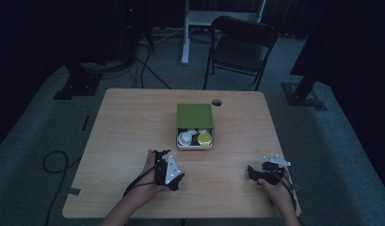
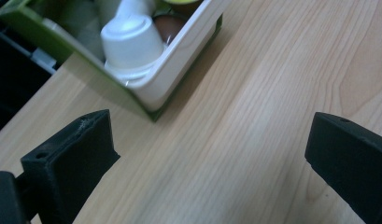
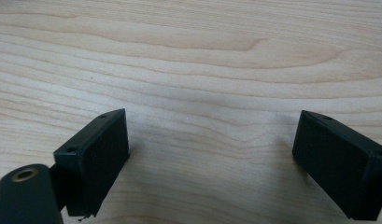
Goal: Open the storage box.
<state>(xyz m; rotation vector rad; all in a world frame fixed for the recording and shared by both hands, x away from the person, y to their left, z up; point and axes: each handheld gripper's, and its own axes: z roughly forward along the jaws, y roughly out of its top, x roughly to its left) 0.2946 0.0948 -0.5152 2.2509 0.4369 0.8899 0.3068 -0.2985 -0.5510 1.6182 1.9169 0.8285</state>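
Note:
A green box (image 1: 195,115) with a white inner tray (image 1: 196,146) sits in the middle of the wooden table (image 1: 129,122). Its green lid covers the far part. The near part is uncovered and holds a white bottle cap (image 1: 185,138) and a yellow lid (image 1: 205,139). My left gripper (image 1: 162,154) rests on the table near the box's front left, held in a hand, jaws apart. In the left gripper view the open gripper (image 2: 212,140) faces the tray corner (image 2: 179,56) and the white cap (image 2: 132,39). My right gripper (image 1: 252,172) lies at the front right, and its open jaws (image 3: 212,140) frame bare wood.
A round cable hole (image 1: 216,102) is in the table just behind the box. A dark folding chair (image 1: 242,44) stands beyond the far edge, next to a white desk leg (image 1: 185,37). Cables (image 1: 53,162) lie on the carpet at the left. The room is dim.

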